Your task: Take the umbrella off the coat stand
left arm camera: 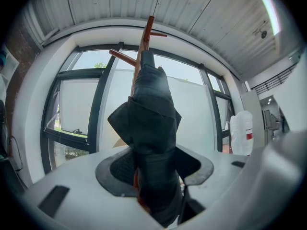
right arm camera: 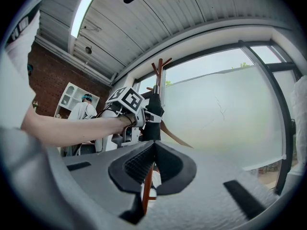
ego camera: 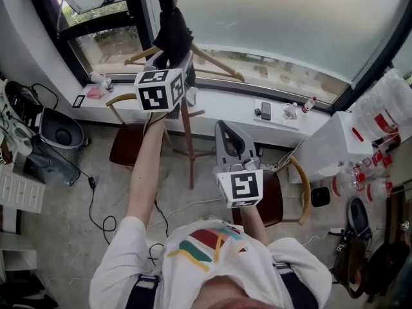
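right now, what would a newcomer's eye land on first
A dark folded umbrella on a wooden coat stand in front of the window, with the left gripper clamped round it. Lower down in the head view, the right gripper is shut and empty.
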A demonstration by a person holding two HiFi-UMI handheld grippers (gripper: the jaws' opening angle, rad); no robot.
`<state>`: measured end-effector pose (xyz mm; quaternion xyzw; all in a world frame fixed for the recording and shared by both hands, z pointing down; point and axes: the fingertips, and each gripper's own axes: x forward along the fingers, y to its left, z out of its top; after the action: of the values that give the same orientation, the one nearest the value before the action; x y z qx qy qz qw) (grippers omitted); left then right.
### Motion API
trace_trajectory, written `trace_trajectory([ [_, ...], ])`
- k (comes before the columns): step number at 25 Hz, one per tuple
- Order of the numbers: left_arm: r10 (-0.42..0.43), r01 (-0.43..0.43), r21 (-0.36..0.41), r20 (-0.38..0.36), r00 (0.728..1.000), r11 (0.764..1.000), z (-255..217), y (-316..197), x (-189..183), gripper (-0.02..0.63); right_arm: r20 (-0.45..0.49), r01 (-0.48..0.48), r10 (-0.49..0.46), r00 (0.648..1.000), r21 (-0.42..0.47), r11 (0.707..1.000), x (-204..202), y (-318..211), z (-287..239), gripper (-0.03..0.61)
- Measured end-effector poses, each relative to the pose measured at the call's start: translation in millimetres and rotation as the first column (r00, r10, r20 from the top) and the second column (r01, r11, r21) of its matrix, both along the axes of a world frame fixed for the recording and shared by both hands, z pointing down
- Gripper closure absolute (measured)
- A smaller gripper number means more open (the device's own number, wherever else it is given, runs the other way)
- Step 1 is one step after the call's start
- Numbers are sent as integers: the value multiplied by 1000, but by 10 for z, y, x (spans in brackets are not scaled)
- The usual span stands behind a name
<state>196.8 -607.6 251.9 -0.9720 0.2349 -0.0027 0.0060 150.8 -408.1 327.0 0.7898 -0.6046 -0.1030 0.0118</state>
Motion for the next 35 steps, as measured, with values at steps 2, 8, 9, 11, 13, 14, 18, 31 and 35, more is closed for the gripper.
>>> trace_trajectory([
  [2,-2,2,-3,5,1000,1000,2,1,-6,396,5,-6,6,1000,-8,1000,4,-1,-6,578],
  [8,-4,5,-11,18,1000,1000,2,2,9,399,7,-3,3,1000,-9,1000,17,-11,2,578],
  [9,-5,6,-10,19,1000,1000,2,0,3,399,5,0,0,1000,-7,1000,7,-15,-1,578],
  [11,-9,9,-9,22,1000,1000,0,-4,-25,399,2,3,-3,1000,-4,1000,-16,-18,-13,578],
  [13,-14,14,-8,26,1000,1000,-2,-2,-60,399,1,5,-5,1000,-1,1000,-35,-9,-18,578],
  [14,-17,17,-8,27,999,1000,-2,0,-75,399,1,5,-5,1000,0,1000,-40,-1,-18,578],
  [18,-23,23,-3,37,999,1000,-11,5,-113,399,3,4,-4,1000,4,1000,-45,21,-24,578],
  [31,-1,-1,65,30,1000,998,-444,274,-241,399,-4,25,-25,1000,18,1000,-111,80,-70,578],
  [35,-19,17,68,27,999,998,-535,262,-324,399,-14,45,-44,999,32,998,-182,102,-140,578],
])
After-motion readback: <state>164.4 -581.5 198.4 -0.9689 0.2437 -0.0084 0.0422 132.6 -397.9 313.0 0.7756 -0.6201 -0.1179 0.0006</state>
